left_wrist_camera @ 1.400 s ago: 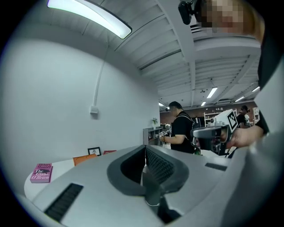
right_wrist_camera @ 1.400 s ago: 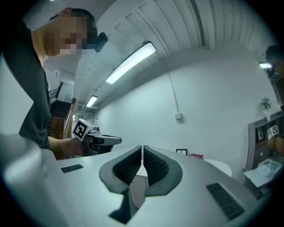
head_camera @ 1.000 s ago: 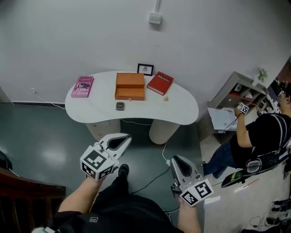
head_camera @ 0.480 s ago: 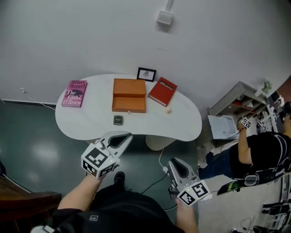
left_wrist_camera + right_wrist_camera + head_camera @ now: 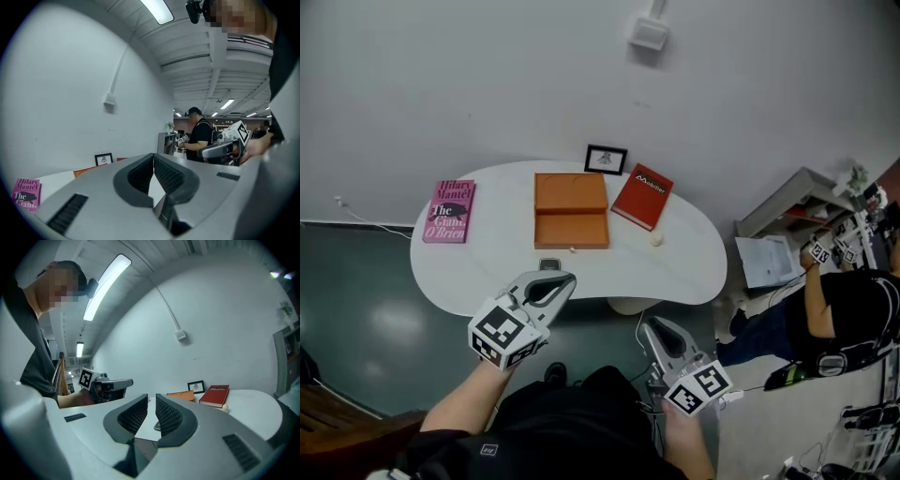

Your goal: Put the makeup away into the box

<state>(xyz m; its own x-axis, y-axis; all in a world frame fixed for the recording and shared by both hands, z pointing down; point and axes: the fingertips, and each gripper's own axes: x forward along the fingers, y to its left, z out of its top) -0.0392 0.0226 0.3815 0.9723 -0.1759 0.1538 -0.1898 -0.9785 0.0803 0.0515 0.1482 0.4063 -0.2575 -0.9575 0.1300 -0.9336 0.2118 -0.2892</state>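
Observation:
An orange wooden box (image 5: 571,211) lies on the white table (image 5: 694,267), its upper half a lid and a small knob on its front. A small dark compact (image 5: 549,264) lies just in front of it, partly hidden by my left gripper (image 5: 566,277). A little beige ball (image 5: 657,239) rests near the red book. Both grippers hover short of the table's near edge. The left gripper (image 5: 153,157) is shut and empty. My right gripper (image 5: 651,324) is shut too, nothing between its pads (image 5: 151,399). From the right gripper view the box (image 5: 182,395) and ball (image 5: 225,406) lie ahead.
A pink book (image 5: 448,211) lies at the table's left, a red book (image 5: 642,196) right of the box, a small picture frame (image 5: 606,158) against the wall. A person (image 5: 853,300) with grippers stands by a shelf (image 5: 787,206) at the right. A cable trails under the table.
Both grippers have moved forward to the table's near edge. The table now sits closer and lower in the head view, and the left gripper covers part of the compact.

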